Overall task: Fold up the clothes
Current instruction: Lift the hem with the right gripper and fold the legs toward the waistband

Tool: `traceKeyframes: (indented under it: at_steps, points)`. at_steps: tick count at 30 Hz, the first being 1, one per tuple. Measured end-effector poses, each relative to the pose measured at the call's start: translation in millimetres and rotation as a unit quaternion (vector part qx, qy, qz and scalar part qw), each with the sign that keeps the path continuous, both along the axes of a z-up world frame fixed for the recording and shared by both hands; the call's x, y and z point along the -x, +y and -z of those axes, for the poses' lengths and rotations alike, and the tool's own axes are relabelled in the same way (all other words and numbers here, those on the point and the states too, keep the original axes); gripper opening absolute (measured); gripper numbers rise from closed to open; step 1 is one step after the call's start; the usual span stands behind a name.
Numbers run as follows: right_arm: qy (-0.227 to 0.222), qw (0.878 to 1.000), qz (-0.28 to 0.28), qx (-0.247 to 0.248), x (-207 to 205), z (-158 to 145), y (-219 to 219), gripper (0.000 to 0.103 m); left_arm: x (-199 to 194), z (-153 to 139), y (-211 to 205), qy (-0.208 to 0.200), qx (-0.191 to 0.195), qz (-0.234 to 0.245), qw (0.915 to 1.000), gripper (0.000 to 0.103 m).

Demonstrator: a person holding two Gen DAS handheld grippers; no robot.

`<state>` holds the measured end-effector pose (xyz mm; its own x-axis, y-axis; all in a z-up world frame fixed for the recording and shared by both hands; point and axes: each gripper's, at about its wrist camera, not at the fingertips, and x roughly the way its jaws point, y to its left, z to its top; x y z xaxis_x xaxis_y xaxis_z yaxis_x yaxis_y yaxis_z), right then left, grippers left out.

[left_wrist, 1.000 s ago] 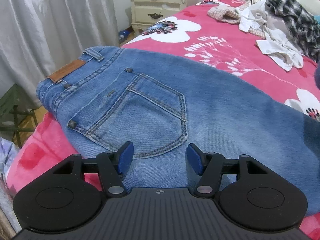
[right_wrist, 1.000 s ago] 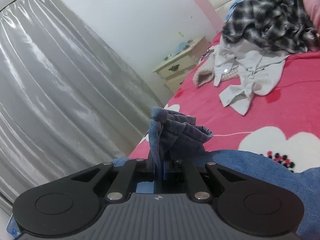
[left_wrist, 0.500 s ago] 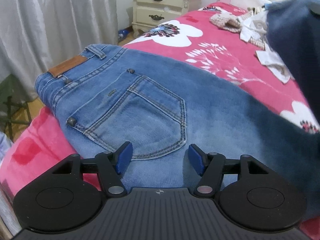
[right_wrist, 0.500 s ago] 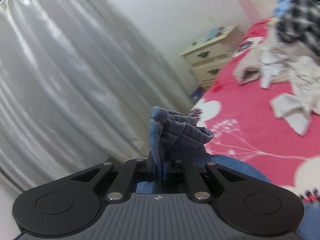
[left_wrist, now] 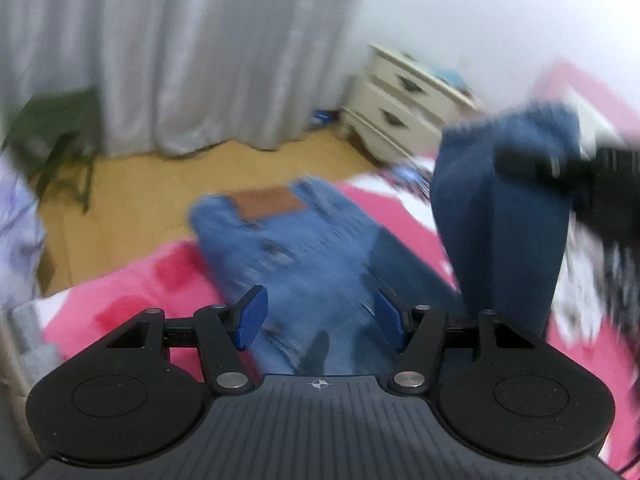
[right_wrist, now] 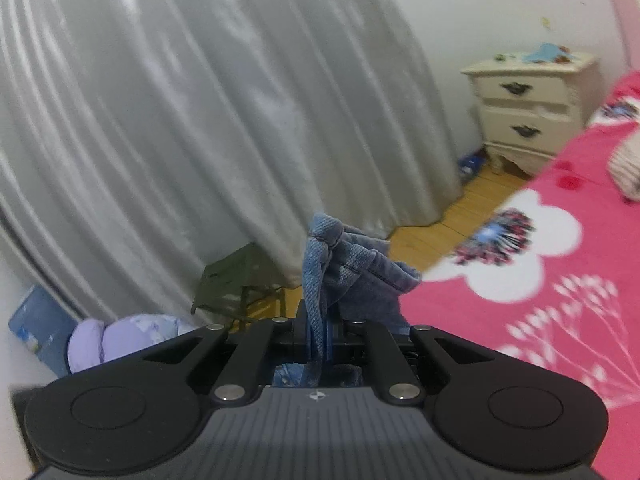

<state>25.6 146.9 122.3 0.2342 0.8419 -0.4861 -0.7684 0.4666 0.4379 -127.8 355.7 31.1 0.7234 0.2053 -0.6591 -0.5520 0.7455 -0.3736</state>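
Grey curtain, cream nightstand beyond jeans

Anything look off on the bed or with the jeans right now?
Nothing looks damaged or spilled. The right gripper is shut on a bunched jeans hem, lifting that leg above the waistband end lying on the bed. The left gripper is open and empty. The left view is motion-blurred.

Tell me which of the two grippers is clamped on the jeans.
The right gripper: its jaws pinch a bunched hem of the jeans. The left gripper stands open above the denim, gripping nothing.
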Motion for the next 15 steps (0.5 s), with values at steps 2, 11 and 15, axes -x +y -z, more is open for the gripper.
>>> traceKeyframes:
  at_steps: [2,11,15]
  points:
    - [-0.005,1.0,-0.008,0.011,3,10,24,0.007,11,-6,22,-0.022,0.026,-0.032,0.9989,0.059]
    - [-0.037,0.994,-0.067,0.079,33,83,116,0.016,26,-9,58,-0.048,0.047,-0.076,0.9949,0.06]
    - [0.007,0.993,-0.101,0.062,32,91,114,0.039,26,-3,59,-0.042,0.061,-0.079,0.9941,0.06]
